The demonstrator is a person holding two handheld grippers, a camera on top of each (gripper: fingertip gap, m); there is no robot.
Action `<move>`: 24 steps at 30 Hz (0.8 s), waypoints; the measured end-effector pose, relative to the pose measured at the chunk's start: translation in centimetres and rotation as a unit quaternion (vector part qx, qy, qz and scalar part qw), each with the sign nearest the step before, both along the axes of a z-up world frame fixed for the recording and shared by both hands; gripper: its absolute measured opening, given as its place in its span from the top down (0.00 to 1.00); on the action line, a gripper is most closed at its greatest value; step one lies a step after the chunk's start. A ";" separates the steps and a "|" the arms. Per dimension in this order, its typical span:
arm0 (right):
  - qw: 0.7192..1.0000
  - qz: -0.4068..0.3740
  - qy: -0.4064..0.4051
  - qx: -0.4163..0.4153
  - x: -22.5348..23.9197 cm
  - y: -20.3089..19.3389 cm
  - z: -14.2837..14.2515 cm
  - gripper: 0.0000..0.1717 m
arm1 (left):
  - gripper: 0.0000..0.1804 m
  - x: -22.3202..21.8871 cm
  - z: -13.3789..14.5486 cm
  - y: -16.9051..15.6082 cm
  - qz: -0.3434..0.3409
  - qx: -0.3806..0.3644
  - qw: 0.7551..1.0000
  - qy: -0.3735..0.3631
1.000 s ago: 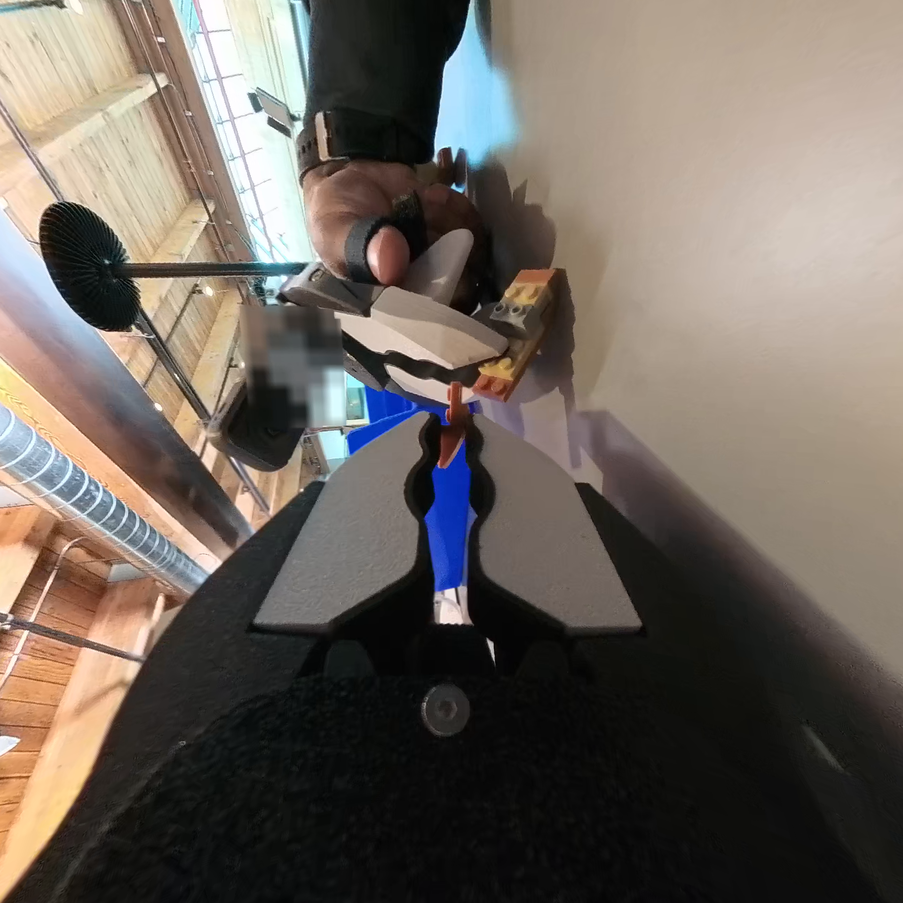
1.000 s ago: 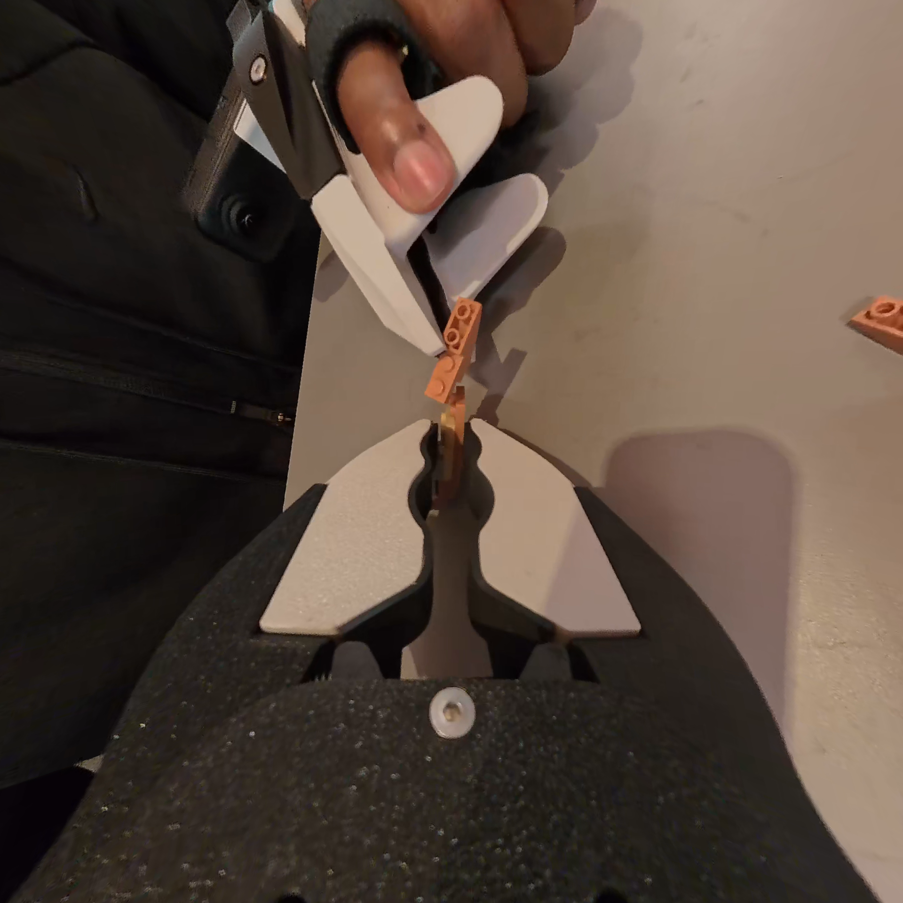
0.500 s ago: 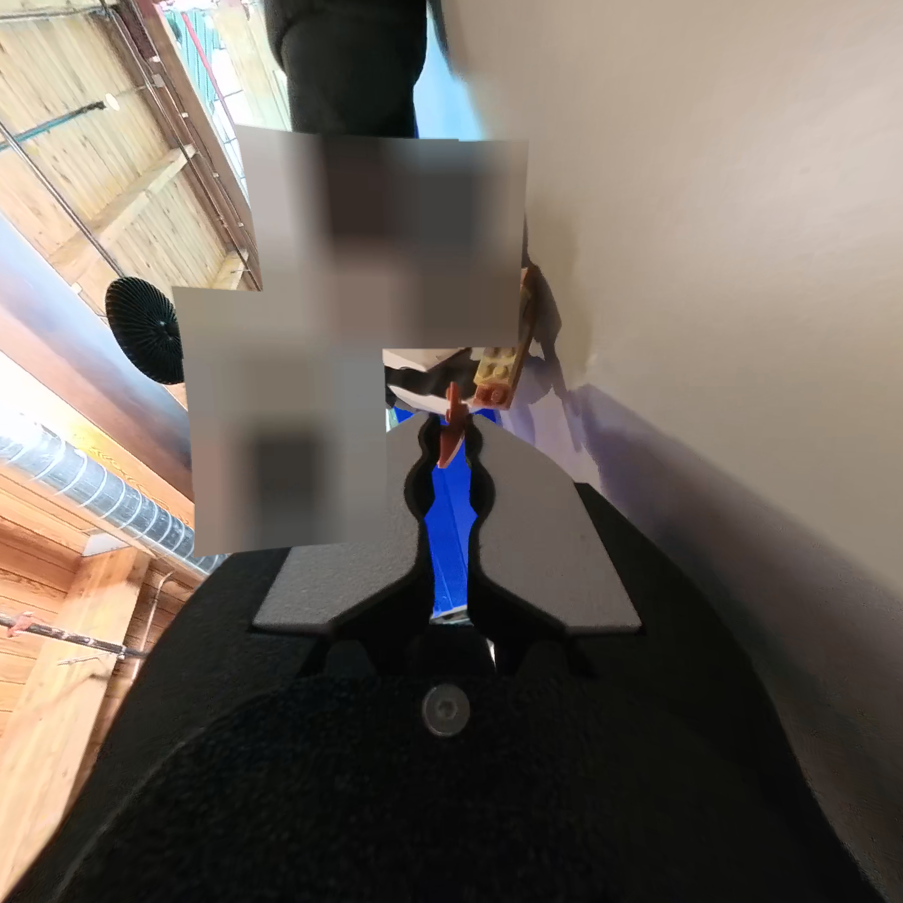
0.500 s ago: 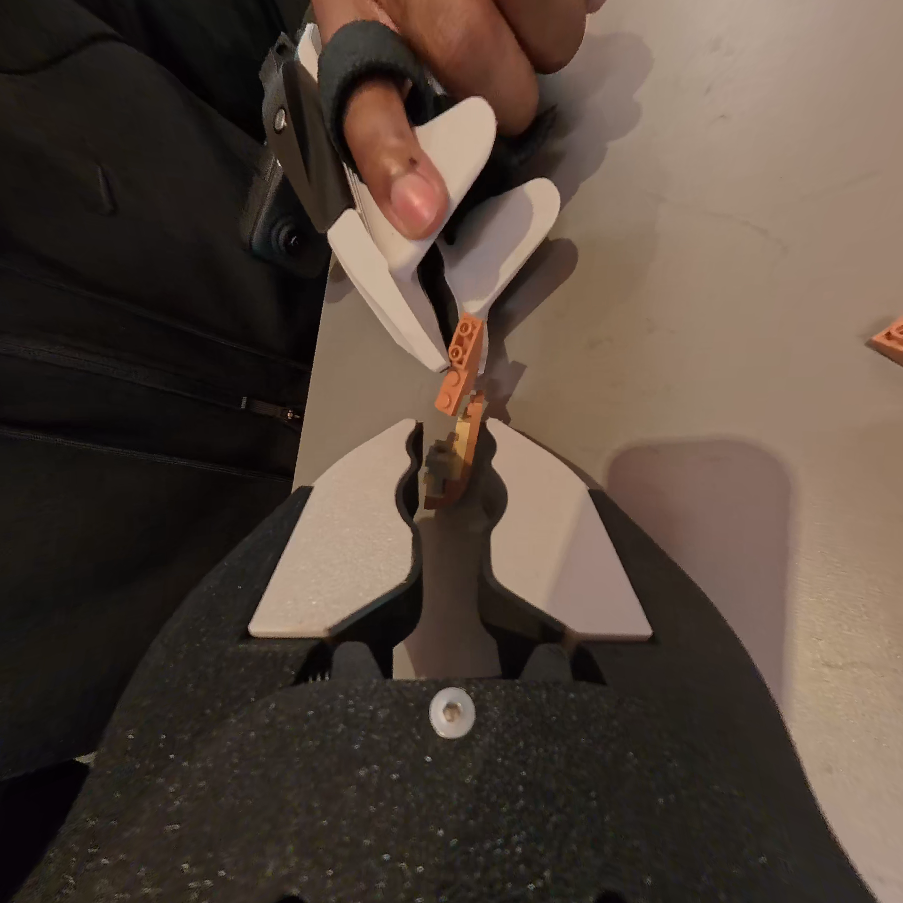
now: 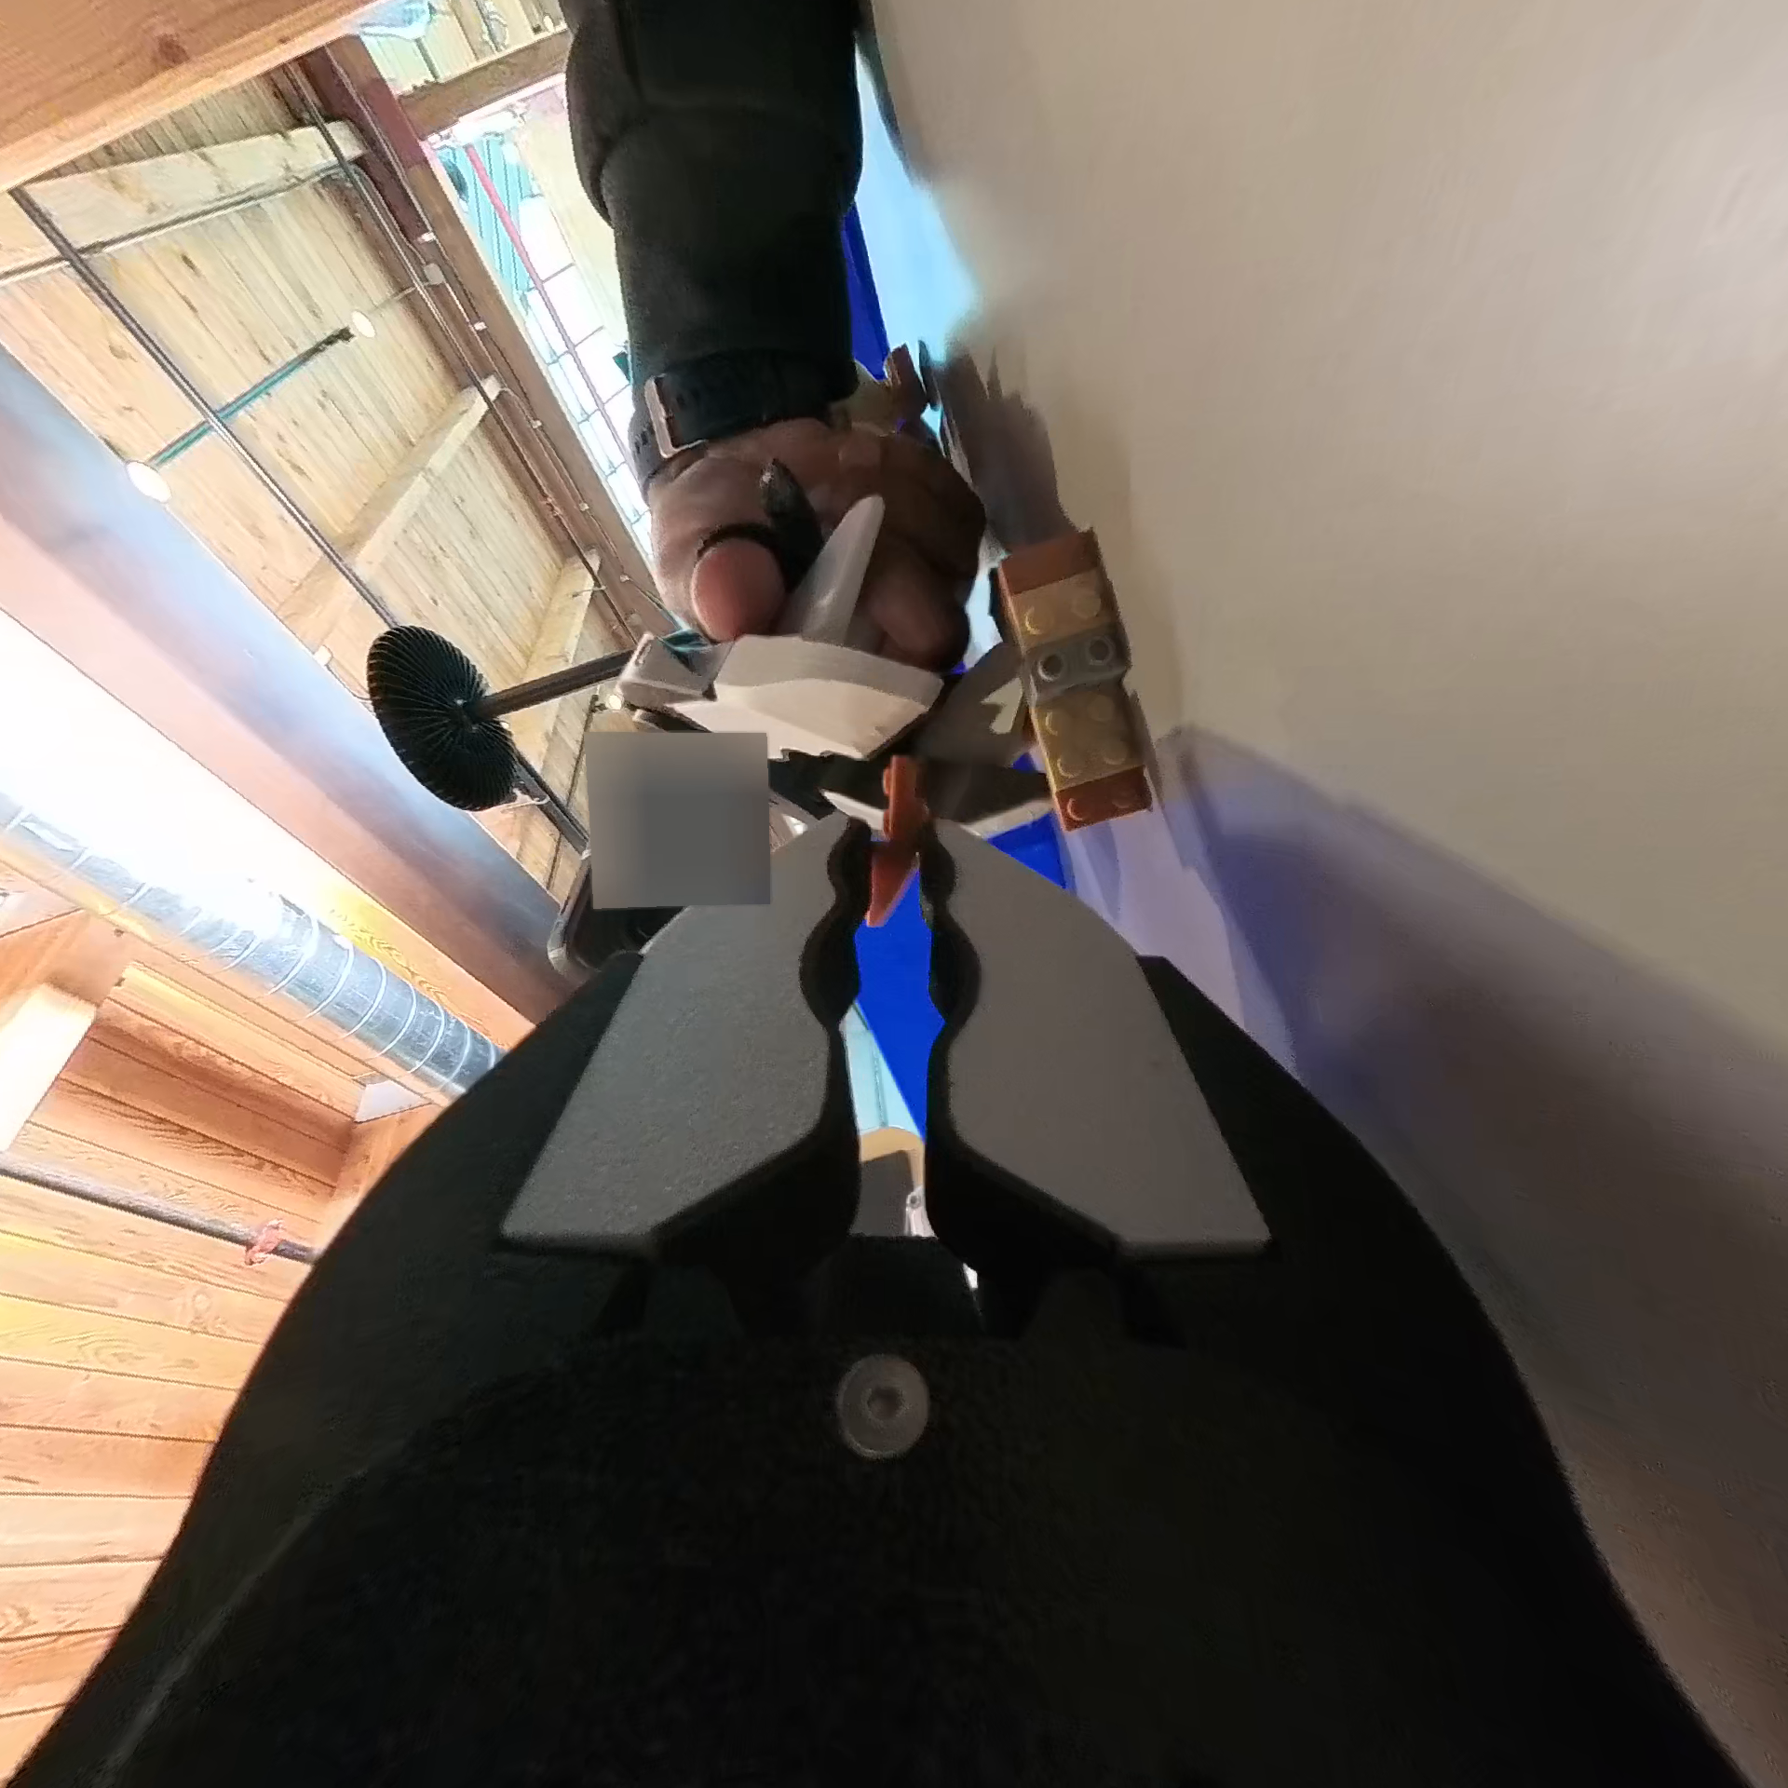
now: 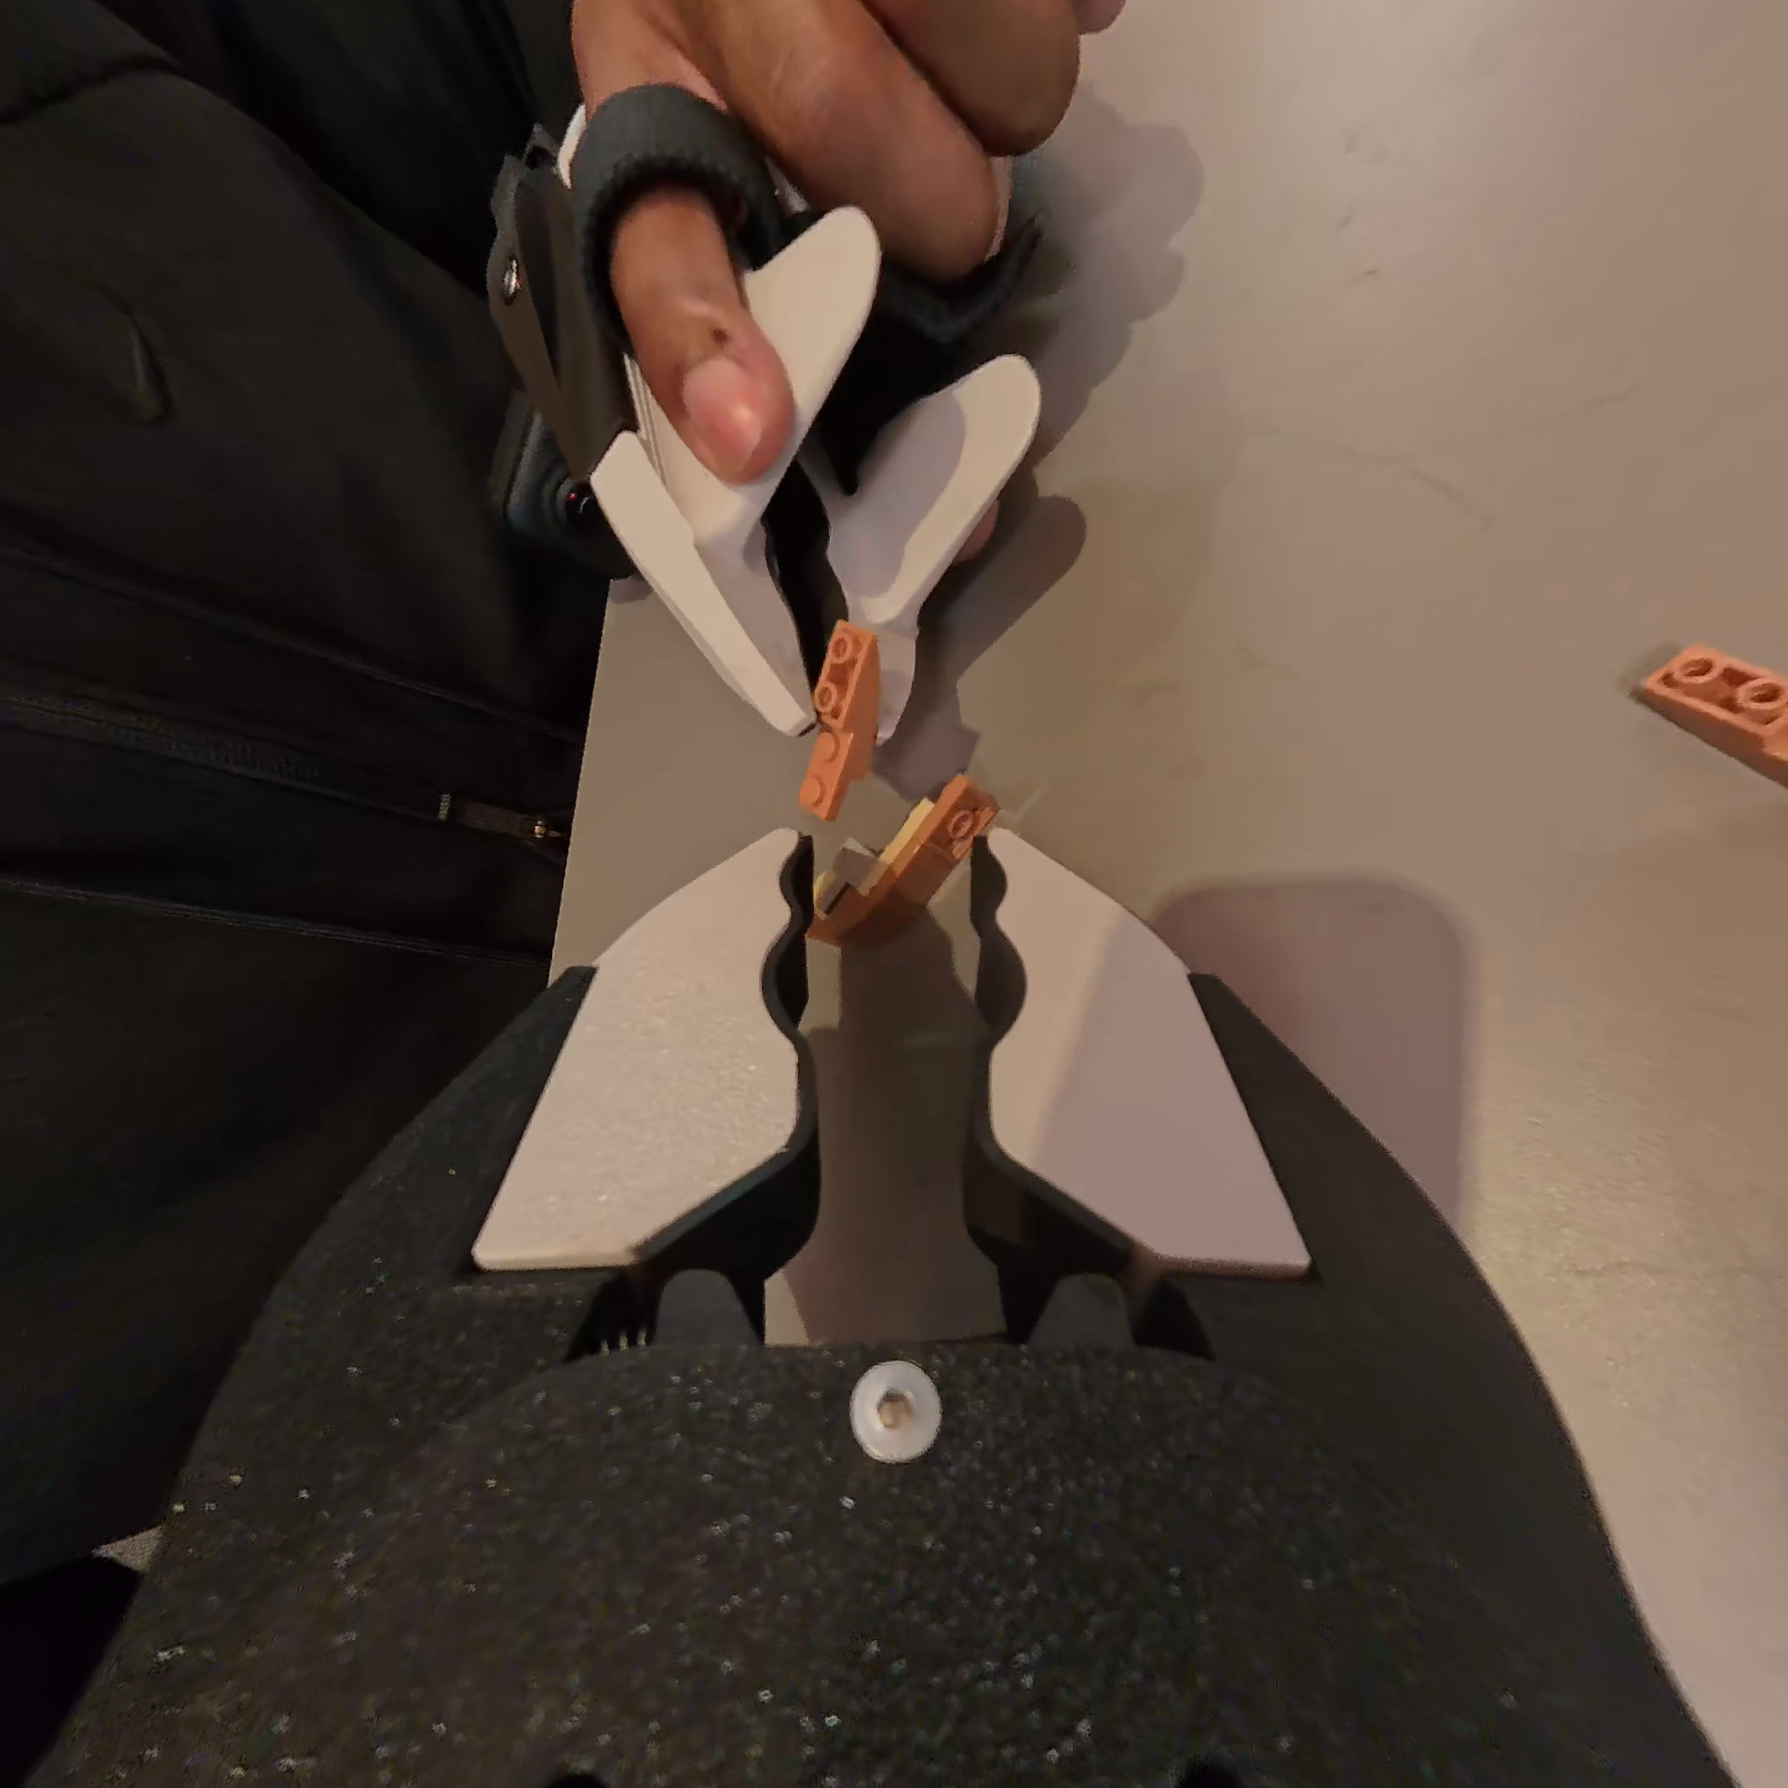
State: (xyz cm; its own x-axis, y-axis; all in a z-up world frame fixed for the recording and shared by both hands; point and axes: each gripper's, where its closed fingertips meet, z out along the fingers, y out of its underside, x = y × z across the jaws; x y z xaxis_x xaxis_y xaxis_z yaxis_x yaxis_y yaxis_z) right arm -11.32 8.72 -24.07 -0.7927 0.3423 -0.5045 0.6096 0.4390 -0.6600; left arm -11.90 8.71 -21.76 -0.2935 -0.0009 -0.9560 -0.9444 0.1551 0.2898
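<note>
My left gripper [image 5: 892, 851] is shut on a thin orange plate [image 5: 905, 789] that sticks out past its tips. The right wrist view shows the same plate [image 6: 840, 716] pinched between the left gripper's white fingers [image 6: 716, 600], just above my right gripper [image 6: 890, 851]. My right gripper is open. A small brick assembly of brown, tan and grey pieces [image 6: 929, 861] lies tilted between its fingertips, low over the table [image 6: 1355, 484]. In the left wrist view the assembly [image 5: 1074, 697] rests against the table beside the right gripper's fingers [image 5: 822, 697].
Another orange plate [image 6: 1722, 711] lies on the table at the right. The table's edge runs just left of the grippers, next to a person's black jacket [image 6: 242, 581]. Hands hold both grippers. Only a small space, under 4 cm, lies between the two pairs of fingers.
My right gripper's jaws have opened; the assembly it held upright has tipped over between the fingers. The orange plate in my left gripper, earlier touching the assembly's top, is now apart from it.
</note>
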 end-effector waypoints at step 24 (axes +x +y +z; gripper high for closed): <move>0.996 -0.050 0.071 -0.005 -1.8 -0.1 1.6 0.96 | 0.90 -1.4 0.3 0.2 0.027 -0.044 0.994 -0.096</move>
State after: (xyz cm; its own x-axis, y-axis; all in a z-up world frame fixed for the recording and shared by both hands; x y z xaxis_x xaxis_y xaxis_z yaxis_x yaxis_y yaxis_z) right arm -13.10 8.66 -22.49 -0.8186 0.4192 -0.3926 0.5498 0.3742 -0.7468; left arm -13.32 8.89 -21.44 -0.1026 -0.0974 -0.9899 -0.9888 0.1188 0.0908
